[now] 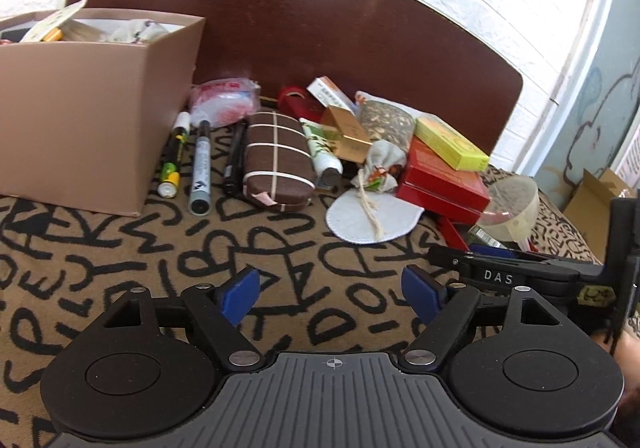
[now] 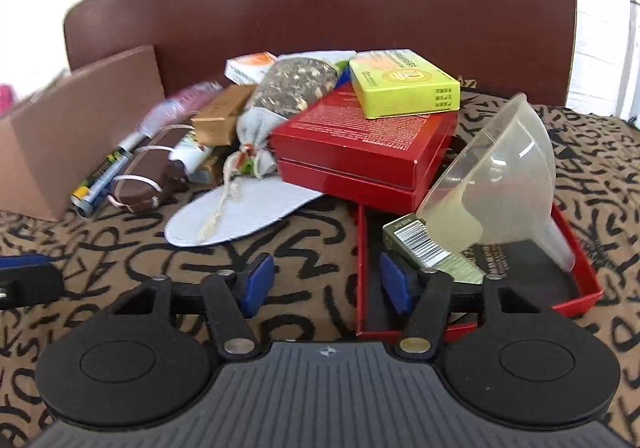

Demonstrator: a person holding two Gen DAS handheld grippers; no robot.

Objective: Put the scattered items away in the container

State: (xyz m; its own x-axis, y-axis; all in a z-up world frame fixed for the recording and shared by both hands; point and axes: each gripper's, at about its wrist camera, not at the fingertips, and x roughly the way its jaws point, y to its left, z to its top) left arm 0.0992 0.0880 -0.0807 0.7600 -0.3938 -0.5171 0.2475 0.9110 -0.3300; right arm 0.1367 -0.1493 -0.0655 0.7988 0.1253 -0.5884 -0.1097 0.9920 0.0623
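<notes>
Still Scattered: Clutter Lies Beside the Box

Leftmost on the patterned blanket (image 1: 100,268) stands the tan cardboard box (image 1: 92,116), open at the top with papers and small items already inside. Just beside its right wall lie a green-and-yellow battery (image 1: 170,178), a grey marker (image 1: 201,172) and a black pen (image 1: 234,160), side by side. Next comes a brown case (image 1: 276,164) bound with white elastic bands, then a white tube (image 1: 322,148) and a gold box (image 1: 348,132). A small cloth pouch (image 1: 380,168) rests on a white round pad (image 1: 372,216). Further right, a yellow-green box (image 2: 404,82) sits on top of a red box (image 2: 360,136), which overlaps an open red tray (image 2: 580,290). A clear plastic funnel (image 2: 496,176) lies tilted in that tray, over a barcoded packet (image 2: 420,244).

The left gripper (image 1: 330,292) hovers low over bare blanket, jaws spread wide and holding nothing. The right gripper (image 2: 326,280) is likewise wide apart and empty, its right finger (image 2: 394,280) over the tray's near left corner.
</notes>
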